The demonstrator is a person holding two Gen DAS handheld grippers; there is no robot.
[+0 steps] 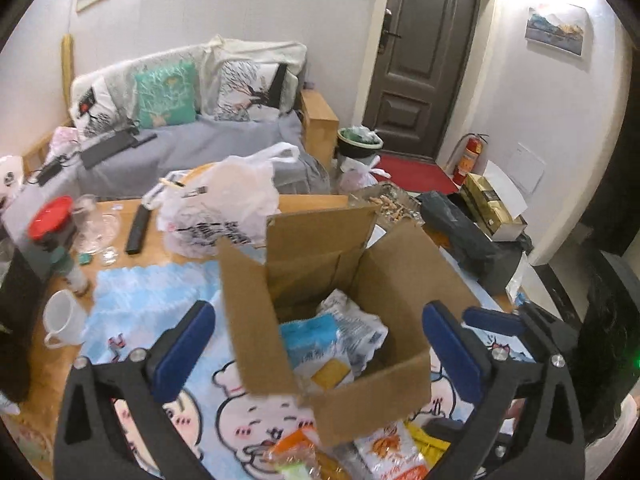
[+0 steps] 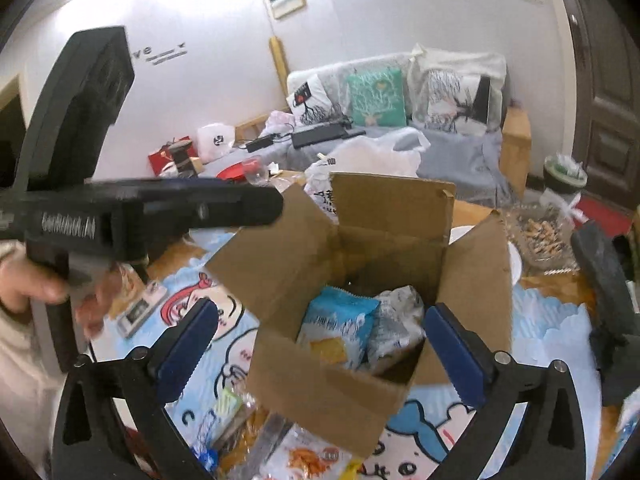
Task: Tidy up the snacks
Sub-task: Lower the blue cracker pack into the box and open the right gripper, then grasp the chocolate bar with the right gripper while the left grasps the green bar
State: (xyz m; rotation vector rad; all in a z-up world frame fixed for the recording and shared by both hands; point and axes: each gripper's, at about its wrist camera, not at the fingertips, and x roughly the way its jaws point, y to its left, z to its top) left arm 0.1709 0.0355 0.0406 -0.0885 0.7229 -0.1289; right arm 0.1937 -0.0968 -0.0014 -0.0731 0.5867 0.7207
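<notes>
An open cardboard box (image 1: 360, 396) stands on the cartoon-print tablecloth (image 1: 140, 320) with its flaps up. Inside lie a blue snack packet (image 2: 340, 328) and a silvery-white packet (image 2: 400, 328), both also seen in the left wrist view as the blue packet (image 1: 312, 340) and white packet (image 1: 360, 320). My left gripper (image 1: 320, 308) hovers over the box's near side, open and holding nothing. My right gripper (image 2: 320, 307) is open too, over the box's near corner. Loose snack packets (image 2: 312, 456) lie on the cloth in front of the box. A hand (image 2: 32, 280) holds the left gripper's black body (image 2: 120, 208).
Behind the box are a white plastic bag (image 1: 224, 200), a black remote (image 1: 138, 228), a red-lidded jar (image 1: 50, 220) and a white cup (image 1: 64, 320). A tray of peanuts (image 1: 392, 204) and a black bag (image 1: 460, 224) sit at the right. A small scale (image 2: 140, 312) lies at the left.
</notes>
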